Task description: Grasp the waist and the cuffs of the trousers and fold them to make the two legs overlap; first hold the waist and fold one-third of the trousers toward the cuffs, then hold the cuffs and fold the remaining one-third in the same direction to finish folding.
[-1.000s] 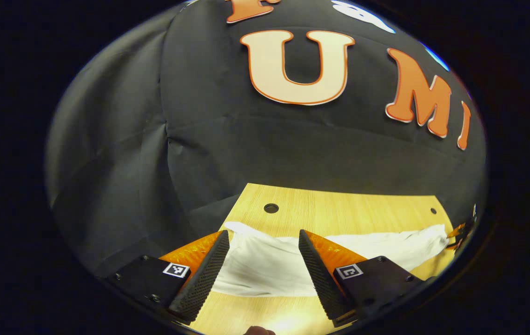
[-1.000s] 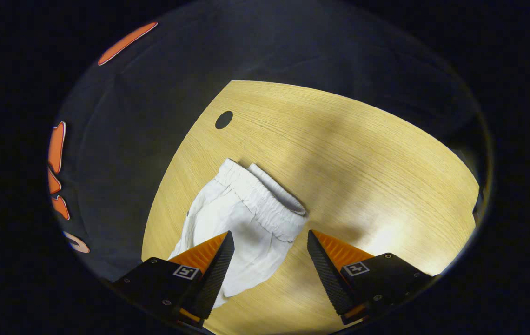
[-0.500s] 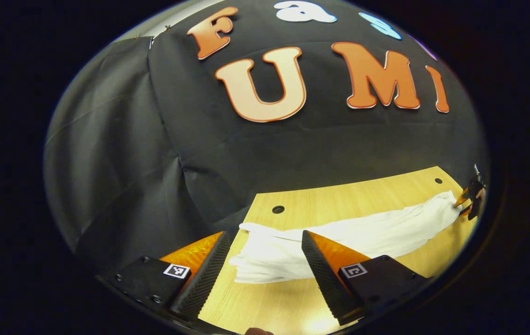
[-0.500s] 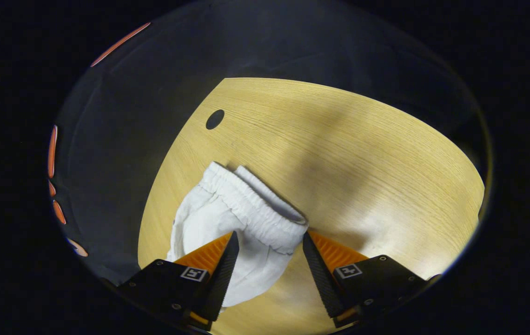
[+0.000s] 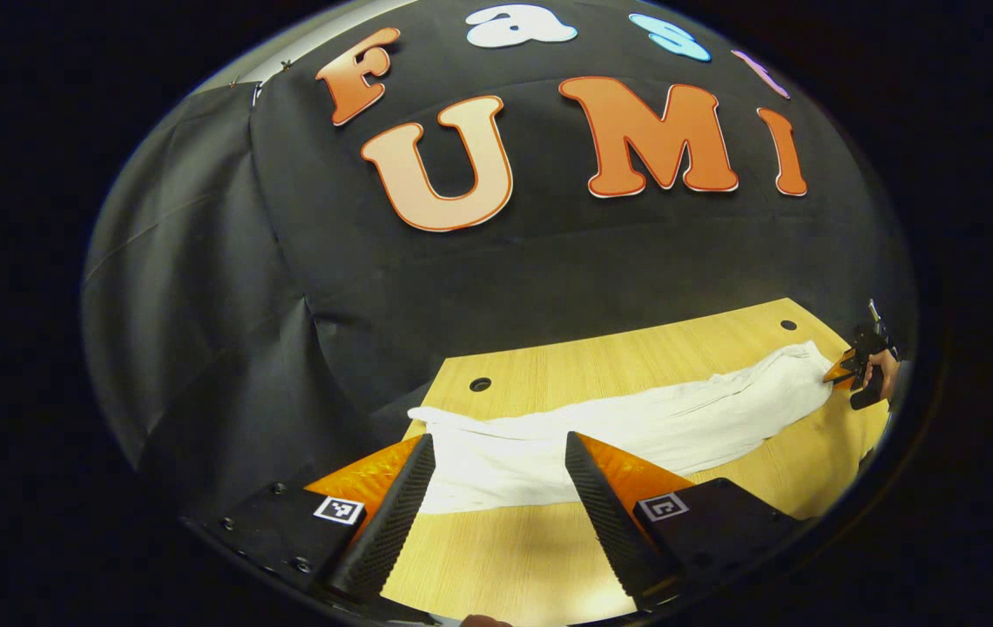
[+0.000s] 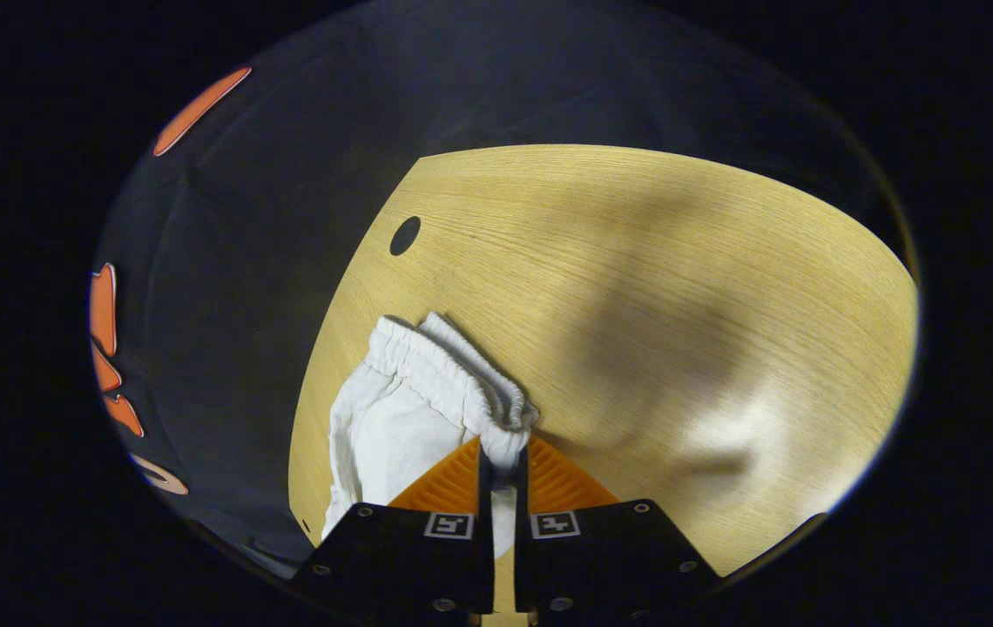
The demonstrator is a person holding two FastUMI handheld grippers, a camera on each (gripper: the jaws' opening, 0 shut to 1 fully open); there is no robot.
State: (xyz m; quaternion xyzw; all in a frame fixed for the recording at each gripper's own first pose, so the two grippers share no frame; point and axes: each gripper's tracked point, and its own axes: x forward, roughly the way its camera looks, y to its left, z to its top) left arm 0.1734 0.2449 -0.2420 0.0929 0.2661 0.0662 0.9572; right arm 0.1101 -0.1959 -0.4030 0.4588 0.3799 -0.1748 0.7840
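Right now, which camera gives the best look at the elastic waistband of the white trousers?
The right gripper view: the gathered waistband sits close and sharp, pinched at its near corner between the right gripper. The left gripper view shows the trousers stretched across the table, their far end too small to make out the waistband.

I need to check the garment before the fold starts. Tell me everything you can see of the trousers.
The trousers are white, of thin creased cloth, lying stretched in a long strip across the wooden table. The elastic gathered waist is bunched, and the right gripper is shut on its corner. The cuff end lies flat between the open fingers of the left gripper, which do not press on it.
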